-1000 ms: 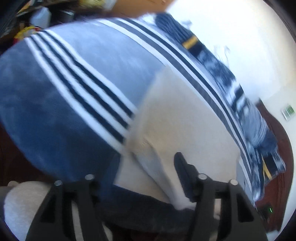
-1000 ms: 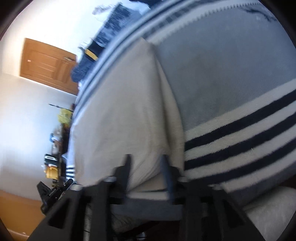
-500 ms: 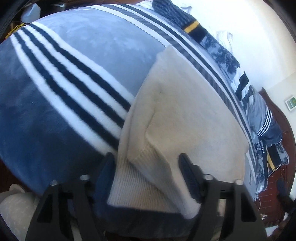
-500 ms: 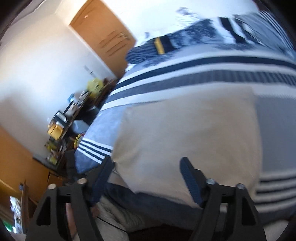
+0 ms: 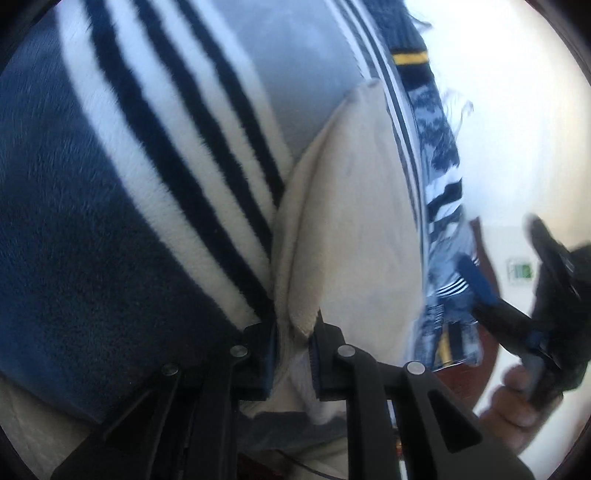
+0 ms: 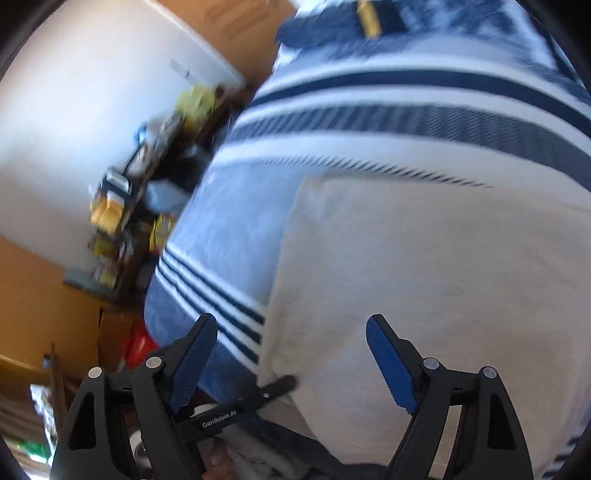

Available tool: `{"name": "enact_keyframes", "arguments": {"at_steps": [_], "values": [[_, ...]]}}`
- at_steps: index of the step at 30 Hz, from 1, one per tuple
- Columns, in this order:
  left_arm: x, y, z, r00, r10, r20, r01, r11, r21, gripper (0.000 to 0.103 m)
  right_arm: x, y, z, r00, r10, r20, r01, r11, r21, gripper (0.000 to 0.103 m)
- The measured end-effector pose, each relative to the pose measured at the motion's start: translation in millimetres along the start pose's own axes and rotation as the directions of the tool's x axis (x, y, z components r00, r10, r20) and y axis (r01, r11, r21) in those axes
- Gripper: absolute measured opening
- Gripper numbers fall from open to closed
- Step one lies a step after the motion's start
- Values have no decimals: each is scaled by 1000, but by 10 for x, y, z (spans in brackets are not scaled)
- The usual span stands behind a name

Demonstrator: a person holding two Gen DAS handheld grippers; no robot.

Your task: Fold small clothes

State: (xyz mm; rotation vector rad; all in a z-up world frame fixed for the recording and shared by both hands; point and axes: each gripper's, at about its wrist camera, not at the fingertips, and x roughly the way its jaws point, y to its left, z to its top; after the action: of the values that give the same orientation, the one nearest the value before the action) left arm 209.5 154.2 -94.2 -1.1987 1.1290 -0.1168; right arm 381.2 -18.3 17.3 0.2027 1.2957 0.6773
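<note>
A cream garment [image 5: 351,221] lies flat on a blue striped blanket [image 5: 110,221]. My left gripper [image 5: 295,334] is closing its jaws, and a folded-up near corner of the garment is pinched between the pads. The right gripper [image 6: 291,325] hangs open above the garment [image 6: 424,295] near its left edge, with nothing between its blue pads [image 6: 388,362]. The left wrist view shows the right gripper [image 5: 513,266] off to the right, held by a hand [image 5: 517,398]. The left gripper's black tip [image 6: 284,384] shows low in the right wrist view.
A navy garment with a yellow band [image 5: 410,55] and patterned bedding [image 5: 439,155] lie at the blanket's far side. Cluttered shelves [image 6: 122,206] stand against a white wall left of the bed, beside a wooden door [image 6: 236,22].
The left gripper sank onto the garment's near corner and closed on it. The right gripper opened, let go of the hem and swung across the garment towards its left edge.
</note>
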Motion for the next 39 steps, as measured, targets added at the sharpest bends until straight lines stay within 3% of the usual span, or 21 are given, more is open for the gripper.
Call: {"name": "enact_keyframes", "arguments": {"at_steps": [3,6,10,15,18,20,22,24,26,28,33,37,39], "values": [[13,-55,-11,1000,30,5,-30,999,13,14,453,124,154,992,-83,-96,81,996,-27,80],[21,-129,-30,998,58,27,-58,998,25,13,959,215,282,967,-127,-220,122,992,-38,63],[-114,-246,-97,996,50,70,-56,994,95,12,1374,358,439,938,-203,-282,188,979,-77,60],[-231,-471,-226,991,33,129,-60,976,207,11,1629,441,610,903,-315,-293,288,949,-131,59],[-229,-513,-234,992,22,125,-49,975,216,11,1732,454,707,887,-367,-282,333,929,-162,51],[-248,-519,-229,992,-1,124,-25,977,210,11,1829,471,720,862,-420,-283,374,905,-204,41],[-312,-579,-274,989,-29,143,-6,971,239,10,1891,545,689,838,-474,-271,406,873,-270,39],[-343,-669,-326,986,-26,164,-22,960,281,10,1936,649,620,801,-548,-240,445,814,-373,29],[-332,-720,-376,986,-5,169,-47,953,301,10,1924,683,580,785,-581,-213,461,779,-425,9],[-350,-742,-416,986,0,168,-51,952,302,10,1804,662,604,810,-551,-201,445,801,-402,7],[-509,-1094,-646,980,-11,199,-63,929,364,10,983,510,729,927,-356,-120,322,917,-236,7],[-676,-1537,-1001,972,11,236,-130,859,495,8,239,362,698,981,-194,-31,188,972,-144,7],[-698,-1769,-1199,969,19,245,-157,816,556,6,-203,164,657,994,-104,21,105,991,-83,7]]}}
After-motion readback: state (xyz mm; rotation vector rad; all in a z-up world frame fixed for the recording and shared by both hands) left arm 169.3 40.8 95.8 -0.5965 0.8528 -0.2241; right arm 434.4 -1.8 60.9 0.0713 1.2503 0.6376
